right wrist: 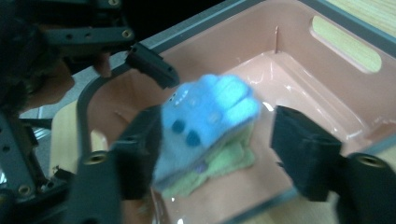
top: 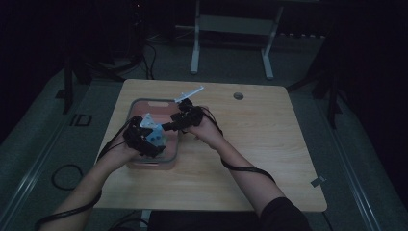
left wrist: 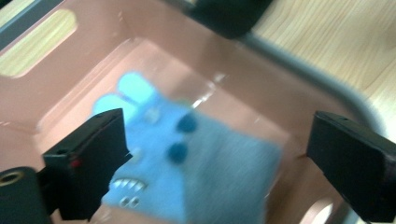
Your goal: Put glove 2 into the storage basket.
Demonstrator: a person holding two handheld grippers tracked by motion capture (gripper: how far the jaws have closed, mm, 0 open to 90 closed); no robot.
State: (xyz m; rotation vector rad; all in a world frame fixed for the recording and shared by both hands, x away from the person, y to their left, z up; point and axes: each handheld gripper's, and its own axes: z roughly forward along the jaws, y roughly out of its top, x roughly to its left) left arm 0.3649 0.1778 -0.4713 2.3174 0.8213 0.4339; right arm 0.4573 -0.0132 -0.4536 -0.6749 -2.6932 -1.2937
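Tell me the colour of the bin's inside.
Salmon pink inside the bin, clearest in the right gripper view.

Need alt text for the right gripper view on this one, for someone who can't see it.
A blue plush toy with dark spots lies on a green cloth inside a pink bin, between the right gripper's two open black fingers. The left gripper reaches over the bin's grey rim at upper left.

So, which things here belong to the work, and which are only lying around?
In use:
- pink bin
- blue plush toy inside it, above a green cloth
- left gripper, jaws open around the toy
- right gripper, jaws open around the toy

Lying about:
- white tool on the table behind the bin
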